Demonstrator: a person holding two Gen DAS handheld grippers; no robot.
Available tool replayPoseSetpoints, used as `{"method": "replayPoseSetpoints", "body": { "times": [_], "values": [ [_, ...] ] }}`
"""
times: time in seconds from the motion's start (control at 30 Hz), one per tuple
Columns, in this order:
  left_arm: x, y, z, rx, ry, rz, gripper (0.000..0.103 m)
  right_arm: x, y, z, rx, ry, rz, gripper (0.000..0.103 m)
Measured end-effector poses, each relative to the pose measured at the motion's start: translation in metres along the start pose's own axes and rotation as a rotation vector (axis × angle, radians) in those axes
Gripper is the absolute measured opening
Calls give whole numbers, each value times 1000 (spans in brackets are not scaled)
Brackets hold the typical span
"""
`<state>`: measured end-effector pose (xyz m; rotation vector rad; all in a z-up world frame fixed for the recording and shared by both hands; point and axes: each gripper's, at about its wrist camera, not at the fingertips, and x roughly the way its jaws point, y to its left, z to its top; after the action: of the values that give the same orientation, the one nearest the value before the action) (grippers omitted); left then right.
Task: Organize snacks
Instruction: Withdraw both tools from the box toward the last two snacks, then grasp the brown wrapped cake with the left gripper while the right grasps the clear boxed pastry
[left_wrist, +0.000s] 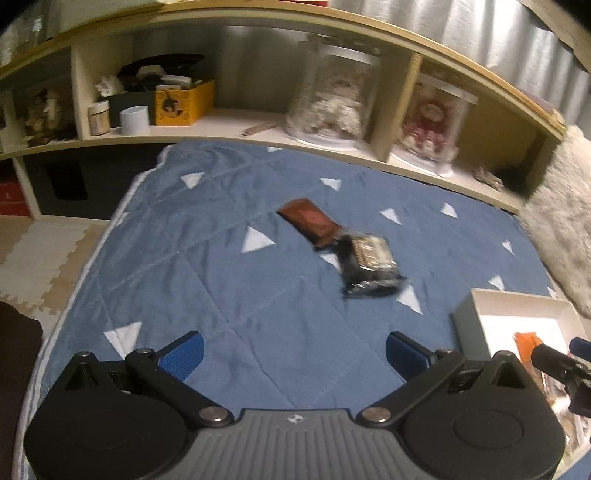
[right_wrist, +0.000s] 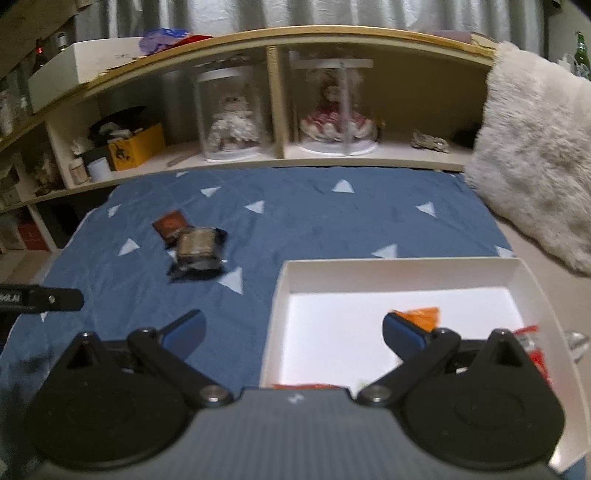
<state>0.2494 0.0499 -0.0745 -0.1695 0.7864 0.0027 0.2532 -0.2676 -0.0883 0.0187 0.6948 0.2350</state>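
Note:
A brown snack packet (left_wrist: 308, 220) and a clear-and-black wrapped snack (left_wrist: 369, 264) lie touching on the blue quilt (left_wrist: 221, 266); both show in the right wrist view too, brown packet (right_wrist: 170, 224) and wrapped snack (right_wrist: 197, 251). A white box (right_wrist: 369, 273) at the right holds an orange packet (right_wrist: 421, 315) and red wrappers (right_wrist: 532, 345); the box also shows in the left wrist view (left_wrist: 476, 325). My left gripper (left_wrist: 293, 354) is open and empty, short of the snacks. My right gripper (right_wrist: 291, 334) is open and empty over the box's left wall.
A low wooden shelf (right_wrist: 280, 37) runs behind the quilt with two dolls in clear cases (right_wrist: 232, 114), a yellow box (right_wrist: 135, 147) and jars. A furry white cushion (right_wrist: 535, 147) lies at the right. Foam floor mats (left_wrist: 37, 258) lie at the left.

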Motion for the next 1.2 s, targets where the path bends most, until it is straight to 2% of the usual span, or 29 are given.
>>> {"method": "replayPoseSetpoints", "body": {
  "times": [0.33, 0.53, 0.7, 0.93, 1.07, 1.13, 1.2],
  "values": [
    [29, 14, 13, -22, 5, -2, 103, 34, 28, 6, -16, -62, 31, 103],
    [47, 19, 31, -101, -27, -75, 103, 53, 40, 16, -22, -101, 64, 103],
    [69, 21, 46, -132, -27, -100, 103, 81, 56, 28, -26, -85, 75, 102],
    [114, 13, 74, -173, -6, -159, 103, 128, 70, 36, 43, -80, 140, 95],
    [147, 0, 92, -167, 22, -134, 103, 154, 77, 38, 12, -92, 148, 95],
    [165, -7, 99, -175, 58, -110, 103, 165, 80, 39, 8, -90, 134, 95],
    [182, -14, 104, -173, 101, -80, 103, 174, 83, 37, -4, -97, 164, 95]
  ]
}}
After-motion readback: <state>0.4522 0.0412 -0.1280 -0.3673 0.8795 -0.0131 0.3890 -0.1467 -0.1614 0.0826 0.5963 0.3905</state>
